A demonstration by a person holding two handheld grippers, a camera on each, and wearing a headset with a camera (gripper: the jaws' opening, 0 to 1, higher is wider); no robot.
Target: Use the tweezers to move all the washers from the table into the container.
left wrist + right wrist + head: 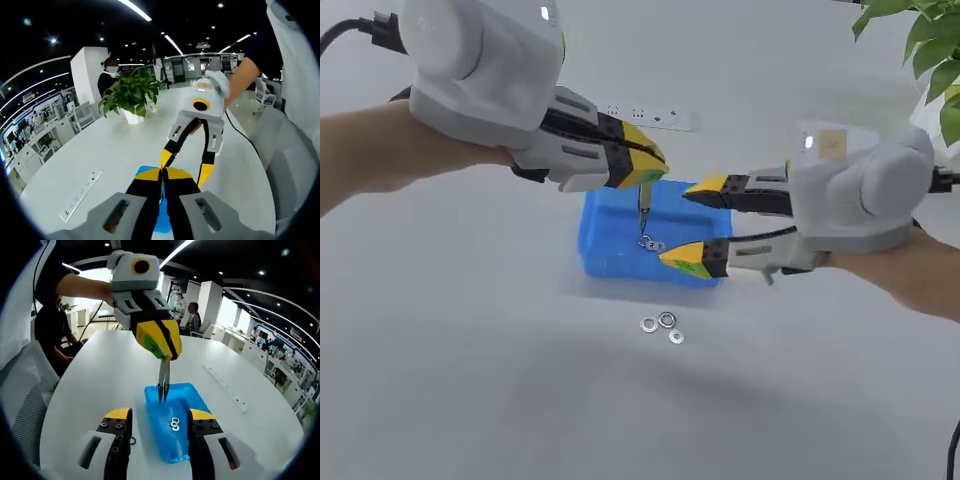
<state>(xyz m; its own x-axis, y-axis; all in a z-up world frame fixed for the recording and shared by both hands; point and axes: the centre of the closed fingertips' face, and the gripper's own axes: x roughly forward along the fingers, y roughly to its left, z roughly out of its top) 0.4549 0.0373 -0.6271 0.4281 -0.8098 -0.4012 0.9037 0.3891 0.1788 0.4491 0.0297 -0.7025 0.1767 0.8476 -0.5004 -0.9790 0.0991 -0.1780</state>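
My left gripper [655, 160] [162, 172] is shut on metal tweezers [643, 212] [163, 377], which point down into the blue container [610, 250] [187, 395]. A few washers [651, 244] [174, 424] lie inside the container, close under the tweezer tips. I cannot tell whether the tips hold one. Three washers [664, 326] rest on the white table just in front of the container, and one washer [132, 441] lies beside my right jaw. My right gripper [682, 226] [160, 415] stands open at the container's right end, nothing between its jaws.
A white power strip [650, 115] [225, 385] lies on the table behind the container. A potted plant [920, 50] [130, 95] stands at the far right corner. People stand and sit in the room beyond the table.
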